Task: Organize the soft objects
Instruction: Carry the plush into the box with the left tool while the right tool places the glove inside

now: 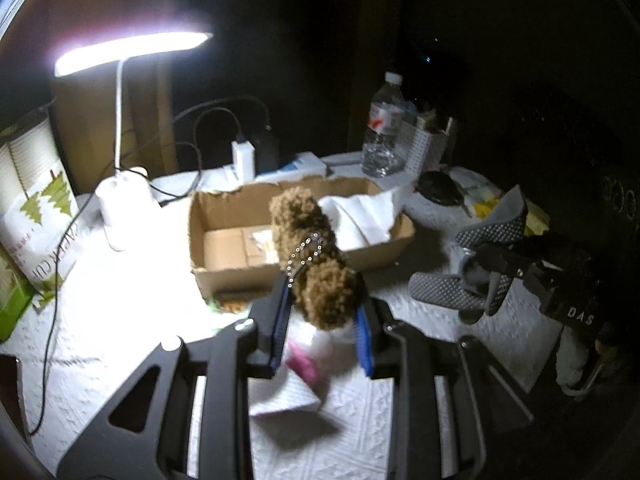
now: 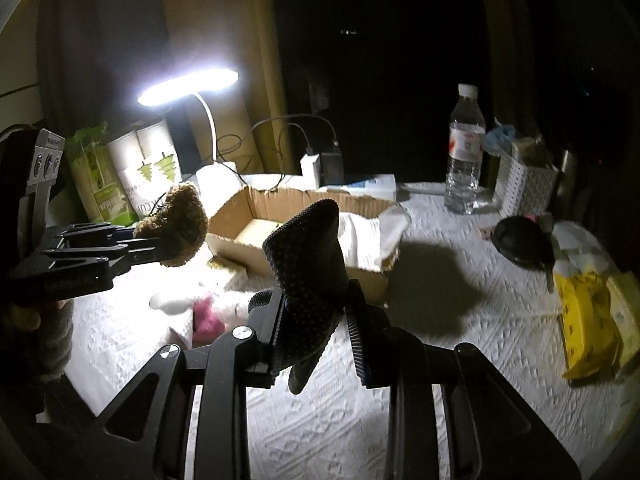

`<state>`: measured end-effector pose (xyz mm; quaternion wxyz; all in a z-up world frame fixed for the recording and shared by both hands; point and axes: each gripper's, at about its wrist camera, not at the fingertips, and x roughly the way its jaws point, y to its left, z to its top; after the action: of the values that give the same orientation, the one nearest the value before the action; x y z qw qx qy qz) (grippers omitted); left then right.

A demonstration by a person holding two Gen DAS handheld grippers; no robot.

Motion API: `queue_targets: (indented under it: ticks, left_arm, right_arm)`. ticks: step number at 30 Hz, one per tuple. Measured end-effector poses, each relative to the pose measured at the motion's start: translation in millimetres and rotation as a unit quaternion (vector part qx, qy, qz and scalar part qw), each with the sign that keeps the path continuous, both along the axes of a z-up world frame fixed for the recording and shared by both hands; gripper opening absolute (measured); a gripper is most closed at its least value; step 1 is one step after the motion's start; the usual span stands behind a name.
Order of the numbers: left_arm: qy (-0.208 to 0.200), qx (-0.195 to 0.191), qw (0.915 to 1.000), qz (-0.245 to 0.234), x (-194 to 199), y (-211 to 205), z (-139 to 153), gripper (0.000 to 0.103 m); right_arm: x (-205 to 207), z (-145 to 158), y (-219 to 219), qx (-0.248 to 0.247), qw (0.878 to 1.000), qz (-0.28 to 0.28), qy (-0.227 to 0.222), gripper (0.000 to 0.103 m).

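Observation:
My left gripper (image 1: 322, 320) is shut on a curly brown plush toy (image 1: 312, 256) with a bead chain, held above the table just in front of the open cardboard box (image 1: 224, 276). The same toy (image 2: 180, 220) shows in the right wrist view, left of the box (image 2: 236, 220). My right gripper (image 2: 316, 328) is shut on a grey dotted glove (image 2: 308, 264), held above the table near the box's front right corner. The glove (image 1: 484, 256) and right gripper (image 1: 490, 276) also show at the right of the left wrist view. A pink and white soft thing (image 2: 208, 316) lies on the table below.
White cloth (image 1: 360, 216) lies in the box's right half. A lit desk lamp (image 1: 120, 184), paper cup packs (image 1: 36, 216), charger and cables (image 1: 244, 156) stand at the back left. A water bottle (image 2: 464, 148), white basket (image 2: 520, 184), black object (image 2: 520, 240) and yellow packs (image 2: 584, 320) are at right.

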<state>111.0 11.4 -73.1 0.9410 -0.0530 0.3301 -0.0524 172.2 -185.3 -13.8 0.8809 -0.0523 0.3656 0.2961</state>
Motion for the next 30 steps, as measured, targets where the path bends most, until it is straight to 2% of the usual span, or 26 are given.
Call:
queue_targets:
  ticks: [20, 25, 30]
  left_arm:
    - [-0.051, 0.022, 0.9984, -0.011, 48.1, 50.3, 30.8, 0.029]
    - [-0.05, 0.022, 0.9984, -0.011, 63.9, 58.7, 29.5, 0.029]
    - [-0.04, 0.027, 0.9988, 0.003, 84.7, 64.2, 15.1, 0.029]
  right_arm:
    - [52.2, 21.5, 49.1, -0.008, 0.999, -0.007, -0.033, 0.03]
    - [63.9, 21.3, 60.8, -0.011, 0.999, -0.005, -0.037, 0.03]
    - [80.0, 16.7, 67.1, -0.012, 0.999, -0.009, -0.039, 0.03]
